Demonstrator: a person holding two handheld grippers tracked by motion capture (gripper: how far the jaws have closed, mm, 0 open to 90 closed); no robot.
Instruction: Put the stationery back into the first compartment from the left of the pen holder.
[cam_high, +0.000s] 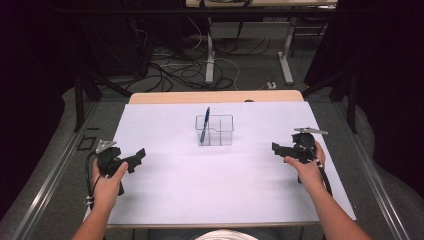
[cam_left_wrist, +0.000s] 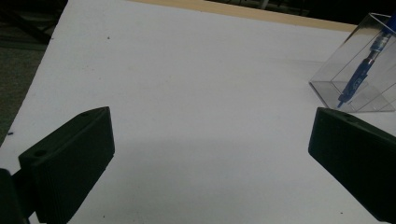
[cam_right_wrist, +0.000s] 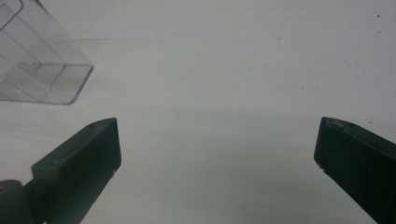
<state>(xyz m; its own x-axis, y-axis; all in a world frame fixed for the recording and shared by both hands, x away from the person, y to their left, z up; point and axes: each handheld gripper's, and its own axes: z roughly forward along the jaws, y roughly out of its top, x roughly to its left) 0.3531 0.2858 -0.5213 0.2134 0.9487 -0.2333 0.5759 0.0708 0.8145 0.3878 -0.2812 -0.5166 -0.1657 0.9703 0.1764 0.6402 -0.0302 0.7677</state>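
The blue pen (cam_high: 205, 125) stands tilted in the clear divided organizer (cam_high: 214, 130), well ahead of and between both tongs. The left gripper (cam_high: 139, 156) and right gripper (cam_high: 276, 148) hang released and empty above the white tabletop (cam_high: 200, 190), wide apart. The work looks settled or between steps; any next move calls for reaching inward toward the organizer.

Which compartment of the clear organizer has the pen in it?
The left-hand compartment of the clear organizer, as the high view shows it: the blue pen stands tilted in it, tip down. The other compartments look empty.
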